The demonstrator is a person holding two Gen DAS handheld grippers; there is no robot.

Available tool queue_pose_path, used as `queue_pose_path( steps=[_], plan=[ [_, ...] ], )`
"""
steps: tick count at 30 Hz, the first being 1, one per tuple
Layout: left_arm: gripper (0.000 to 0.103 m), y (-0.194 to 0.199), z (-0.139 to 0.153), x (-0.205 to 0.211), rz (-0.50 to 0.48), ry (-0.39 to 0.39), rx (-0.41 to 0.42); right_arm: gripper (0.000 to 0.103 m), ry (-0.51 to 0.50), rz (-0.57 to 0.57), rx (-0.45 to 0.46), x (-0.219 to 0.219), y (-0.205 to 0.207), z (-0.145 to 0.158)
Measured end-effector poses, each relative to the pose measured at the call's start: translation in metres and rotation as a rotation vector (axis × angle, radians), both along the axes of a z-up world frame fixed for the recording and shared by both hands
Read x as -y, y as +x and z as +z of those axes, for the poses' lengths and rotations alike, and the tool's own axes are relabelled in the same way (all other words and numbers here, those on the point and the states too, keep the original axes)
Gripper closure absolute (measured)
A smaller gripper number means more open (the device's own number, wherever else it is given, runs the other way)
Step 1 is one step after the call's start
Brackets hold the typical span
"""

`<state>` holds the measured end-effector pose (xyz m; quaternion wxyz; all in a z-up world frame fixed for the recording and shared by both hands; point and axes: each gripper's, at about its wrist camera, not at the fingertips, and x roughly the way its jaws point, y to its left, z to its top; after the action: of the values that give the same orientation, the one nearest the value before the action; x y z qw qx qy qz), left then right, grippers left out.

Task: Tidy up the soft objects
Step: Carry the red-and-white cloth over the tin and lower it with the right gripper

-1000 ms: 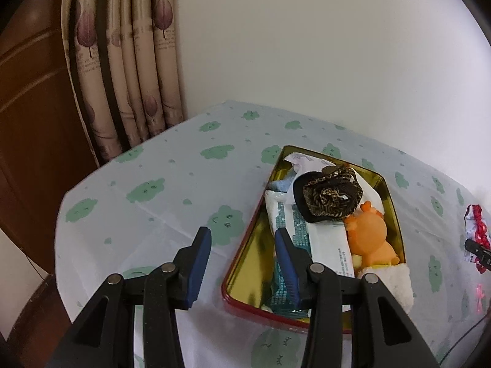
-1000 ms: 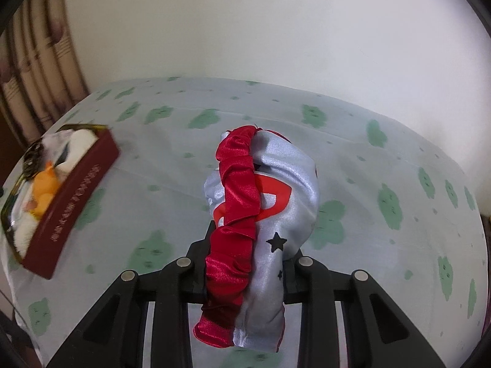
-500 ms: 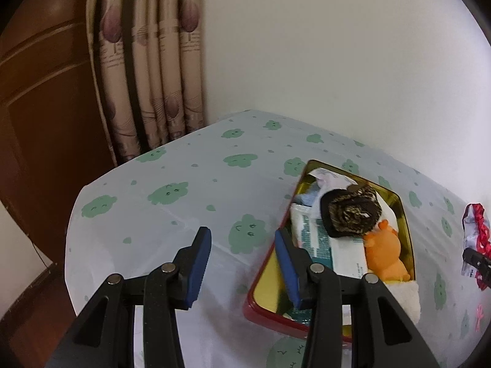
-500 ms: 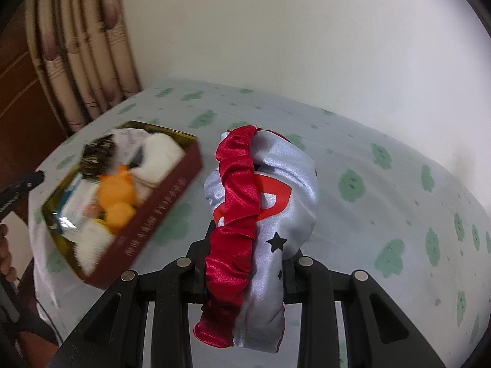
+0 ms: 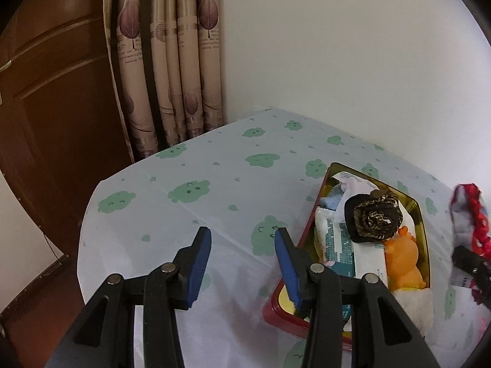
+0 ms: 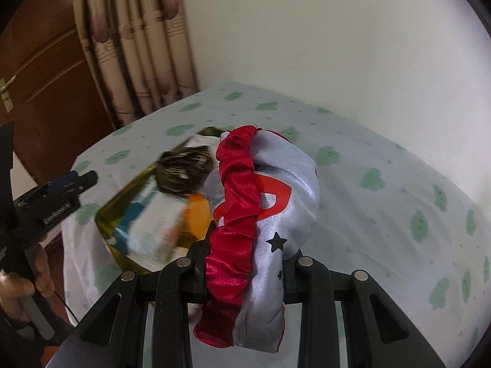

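Because the right gripper (image 6: pixel 245 263) clamps the silver-and-red satin pouch (image 6: pixel 260 214) above the crowded red-and-gold tin tray (image 5: pixel 425 230), it may slide off the pile when dropped, while the left gripper (image 5: pixel 242 263) hangs open beside the tray.

The curtain (image 5: pixel 172 61) carries small printed lines beside its leaf motifs, but only scraps can be made out, such as "trembling" and "passing"; the rest is too small. The satin pouch (image 6: pixel 276 202) shows part of a large red letter or figure, cut off by its folds, and black stars. White lettering runs along the left gripper (image 6: pixel 66 185) body, too blurred to read. The packet (image 5: pixel 346 245) in the tin (image 5: pixel 291 309) bears unreadable print.
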<state>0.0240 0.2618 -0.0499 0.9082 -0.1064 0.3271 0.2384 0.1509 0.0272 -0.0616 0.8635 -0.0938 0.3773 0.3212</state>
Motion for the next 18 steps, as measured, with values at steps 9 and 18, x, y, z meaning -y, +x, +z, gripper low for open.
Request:
queue_pose_path(
  steps=[9, 18],
  plan=[
    [0.059, 0.001, -0.001, -0.005, 0.017, -0.010, -0.014, 0.075, -0.013, 0.083, -0.019, -0.046, -0.008, -0.011],
    [0.059, 0.000, -0.001, -0.009, 0.036, -0.007, -0.021, 0.075, -0.028, 0.102, -0.037, -0.068, -0.006, -0.025]
  ],
)
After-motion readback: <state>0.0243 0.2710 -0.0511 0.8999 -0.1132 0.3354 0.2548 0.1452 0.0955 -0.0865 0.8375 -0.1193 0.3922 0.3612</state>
